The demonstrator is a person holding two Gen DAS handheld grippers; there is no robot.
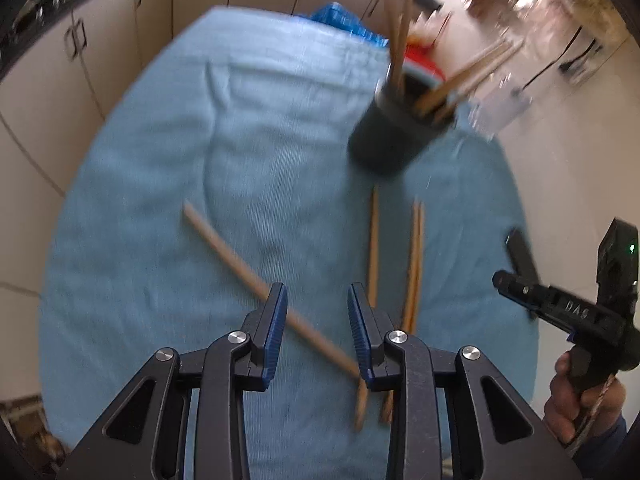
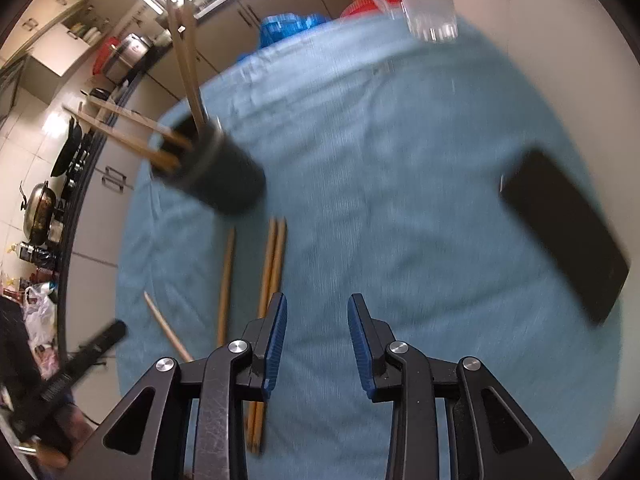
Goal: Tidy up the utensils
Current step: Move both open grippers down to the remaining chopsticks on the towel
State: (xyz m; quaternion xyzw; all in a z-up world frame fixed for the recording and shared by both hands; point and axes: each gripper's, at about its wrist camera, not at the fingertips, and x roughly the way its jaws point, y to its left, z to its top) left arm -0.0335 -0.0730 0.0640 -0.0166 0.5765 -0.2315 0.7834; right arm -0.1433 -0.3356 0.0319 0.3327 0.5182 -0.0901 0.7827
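Below left claw (image 1: 317,320), slanted chopstick (image 1: 240,260), jaws parted

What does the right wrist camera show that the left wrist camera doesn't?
Only the right wrist view shows the black phone lying on the blue cloth and the pots on a counter. Only the left wrist view shows the hand holding the right gripper. Both show the dark cup of chopsticks, loose chopsticks on the cloth, and a clear glass.
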